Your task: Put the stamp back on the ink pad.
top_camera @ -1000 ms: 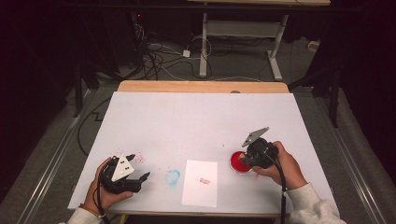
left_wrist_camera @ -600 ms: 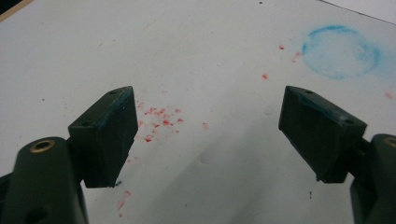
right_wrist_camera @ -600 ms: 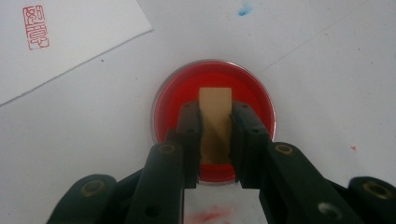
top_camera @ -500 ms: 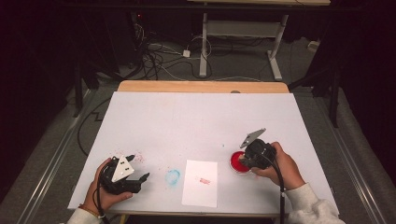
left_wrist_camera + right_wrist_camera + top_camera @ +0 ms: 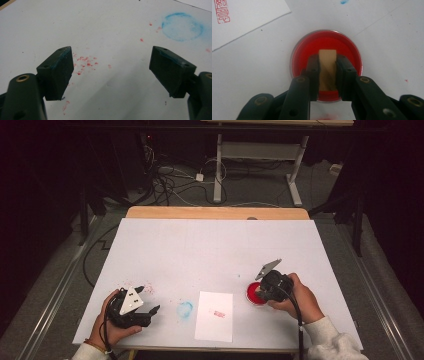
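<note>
My right gripper [image 5: 327, 65] is shut on a pale wooden stamp block [image 5: 327, 68], held down over the round red ink pad [image 5: 325, 45]. From above, that gripper [image 5: 264, 289] hovers over the ink pad [image 5: 252, 293] at the table's right front. A white sheet of paper [image 5: 215, 315] with a small red stamp mark [image 5: 218, 313] lies in the front middle; its corner with the mark [image 5: 222, 11] appears in the right gripper view. My left gripper [image 5: 146, 306] rests at the front left, open, with nothing between its jaws [image 5: 110, 72].
A blue ink ring [image 5: 184, 309] stains the white tabletop [image 5: 210, 250] between my left gripper and the paper; it shows as a blue ring [image 5: 181, 26] with red specks [image 5: 85, 61] nearby. Cables and desk legs lie on the floor beyond the far edge.
My right gripper has shifted slightly down and toward the front over the ink pad. The left gripper has stayed where it was.
</note>
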`<state>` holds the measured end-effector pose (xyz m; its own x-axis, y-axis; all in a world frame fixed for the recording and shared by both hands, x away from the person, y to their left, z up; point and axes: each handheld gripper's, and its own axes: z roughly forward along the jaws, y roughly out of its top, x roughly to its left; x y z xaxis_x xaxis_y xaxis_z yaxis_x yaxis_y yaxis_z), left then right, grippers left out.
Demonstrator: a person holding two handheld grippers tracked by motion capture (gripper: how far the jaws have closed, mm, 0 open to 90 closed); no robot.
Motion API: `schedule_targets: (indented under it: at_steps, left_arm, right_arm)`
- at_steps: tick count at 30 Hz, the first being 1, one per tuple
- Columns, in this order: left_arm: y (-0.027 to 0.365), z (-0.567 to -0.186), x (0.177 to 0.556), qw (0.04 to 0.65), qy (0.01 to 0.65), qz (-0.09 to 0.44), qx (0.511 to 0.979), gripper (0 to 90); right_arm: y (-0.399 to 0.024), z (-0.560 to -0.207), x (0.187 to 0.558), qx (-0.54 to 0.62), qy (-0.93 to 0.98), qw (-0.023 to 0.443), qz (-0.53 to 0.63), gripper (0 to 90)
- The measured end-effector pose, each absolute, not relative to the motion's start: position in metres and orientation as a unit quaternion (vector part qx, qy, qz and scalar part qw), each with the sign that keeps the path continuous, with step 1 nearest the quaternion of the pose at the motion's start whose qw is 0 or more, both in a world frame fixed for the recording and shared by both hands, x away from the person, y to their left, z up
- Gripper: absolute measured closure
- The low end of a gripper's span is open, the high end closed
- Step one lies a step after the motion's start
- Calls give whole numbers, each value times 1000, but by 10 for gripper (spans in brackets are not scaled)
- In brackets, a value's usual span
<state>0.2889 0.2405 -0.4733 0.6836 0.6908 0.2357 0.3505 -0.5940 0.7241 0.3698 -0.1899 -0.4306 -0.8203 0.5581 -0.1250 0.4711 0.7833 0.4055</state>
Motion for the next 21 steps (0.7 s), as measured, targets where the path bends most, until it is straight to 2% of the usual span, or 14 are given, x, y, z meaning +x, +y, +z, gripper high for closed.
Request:
schedule_targets:
  at_steps: [6,10,13,21]
  left_arm:
    - [241,-473,287,331,308,251,856,192]
    - [240,-473,287,331,308,253,856,191]
    - [240,-473,288,331,302,258,856,192]
    - [239,-472,287,332,300,260,856,191]
  right_arm:
    - [-190,-431,370,273,937,120,181,749]
    - [-191,-429,370,276,935,124,185,670]
    - [-194,-423,369,279,930,129,200,660]
    - [-200,-404,361,277,909,169,262,534]
